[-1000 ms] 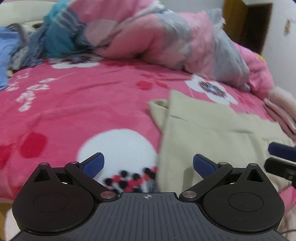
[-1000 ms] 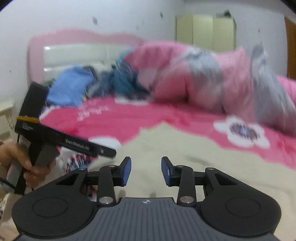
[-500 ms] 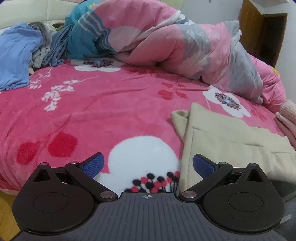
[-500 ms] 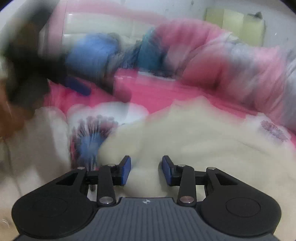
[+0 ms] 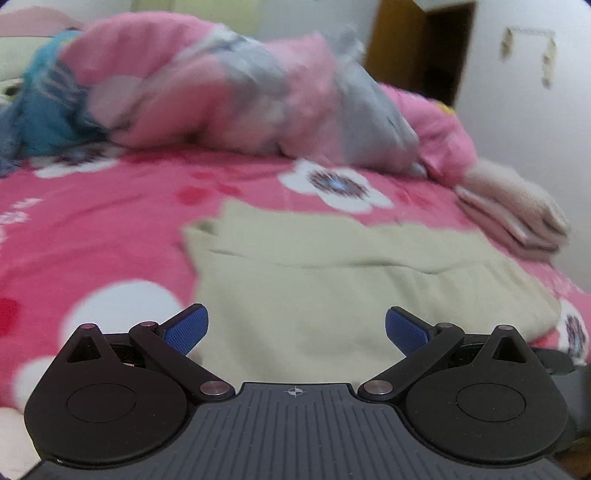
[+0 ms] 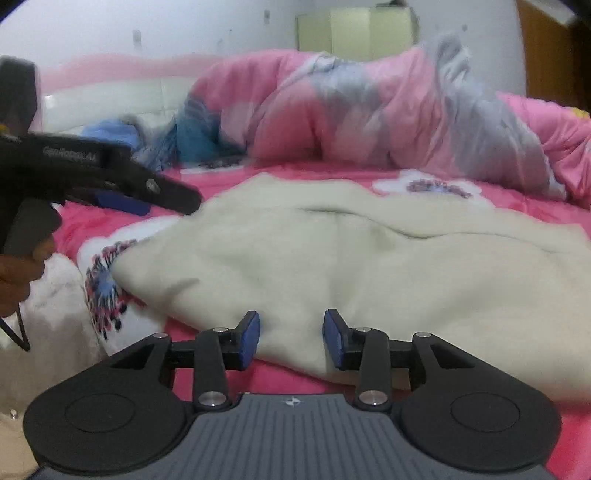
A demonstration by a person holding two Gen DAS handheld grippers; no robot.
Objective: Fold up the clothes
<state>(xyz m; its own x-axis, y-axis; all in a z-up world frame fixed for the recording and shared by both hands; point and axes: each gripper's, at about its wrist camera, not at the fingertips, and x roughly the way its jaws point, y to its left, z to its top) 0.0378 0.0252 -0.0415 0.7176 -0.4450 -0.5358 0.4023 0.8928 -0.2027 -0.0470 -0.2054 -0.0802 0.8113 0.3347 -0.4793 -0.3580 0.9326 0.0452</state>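
Lying flat on the bed's pink floral sheet is a cream garment, partly folded, with one layer doubled over along a crease across its far part; its near edge sits just before both grippers. Left gripper: jaws spread wide, blue pads well apart, nothing between them, hovering above the garment's near left portion without touching it. Right gripper: jaws partly parted, a narrow gap between the blue pads, poised at the garment's near hem; the cloth shows through the gap, but the pads do not press on it. In the right wrist view the left gripper appears from the side at the left edge, black with a printed label, held by a hand around its grey grip, its tip above the garment's left corner. Heaped along the far side of the bed: a crumpled quilt in pink, grey and white. Beside it to the left: blue clothes, bunched. At the right edge of the bed in the left wrist view: a stack of folded pale pink items. Behind: a white headboard, a pale cabinet, and a brown door frame. Both views are motion-blurred.
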